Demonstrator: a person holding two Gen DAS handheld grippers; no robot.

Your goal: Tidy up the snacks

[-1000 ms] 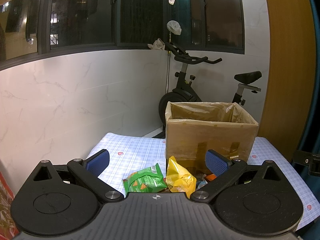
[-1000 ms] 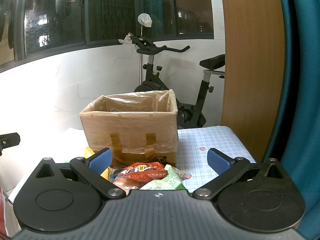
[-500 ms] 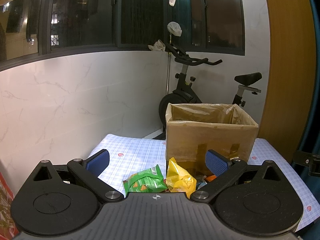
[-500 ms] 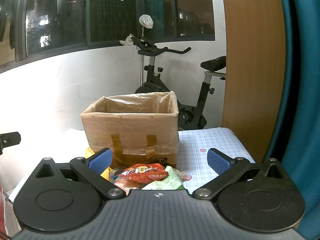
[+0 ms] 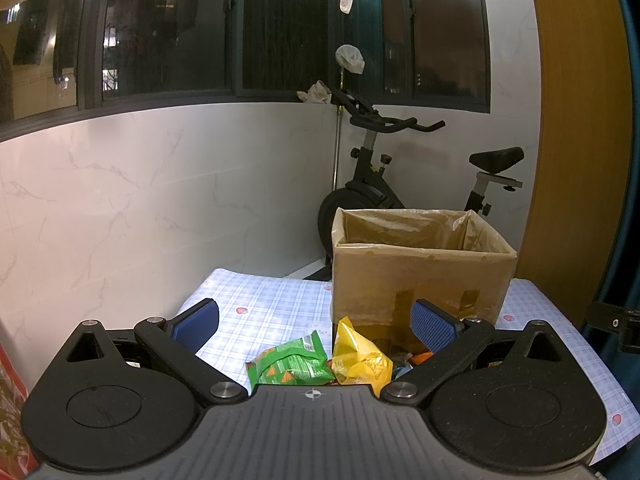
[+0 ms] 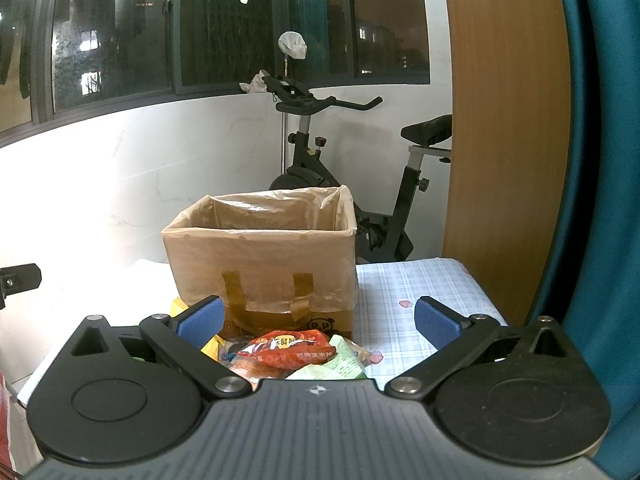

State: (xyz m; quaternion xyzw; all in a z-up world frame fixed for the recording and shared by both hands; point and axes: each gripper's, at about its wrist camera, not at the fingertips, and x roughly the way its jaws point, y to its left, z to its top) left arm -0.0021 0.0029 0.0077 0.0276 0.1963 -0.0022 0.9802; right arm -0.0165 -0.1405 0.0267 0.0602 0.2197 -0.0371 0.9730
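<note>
A cardboard box [image 5: 420, 280] lined with clear plastic stands open on a checked tablecloth [image 5: 272, 304]. In front of it lie a green snack bag [image 5: 292, 364] and a yellow one [image 5: 360, 356]. My left gripper [image 5: 316, 322] hovers open above them, holding nothing. In the right wrist view the same box [image 6: 264, 264] is ahead, with a red snack bag [image 6: 288, 348] and a pale green packet [image 6: 336, 366] below my right gripper [image 6: 318, 320], which is open and empty.
An exercise bike [image 5: 384, 184] stands behind the table against a white marble wall. A wooden panel [image 6: 504, 120] and a teal curtain [image 6: 600, 160] close off the right side. The tablecloth [image 6: 420, 284] extends right of the box.
Both views have shifted only slightly; the box and snacks sit a touch lower in frame. Both grippers stay open.
</note>
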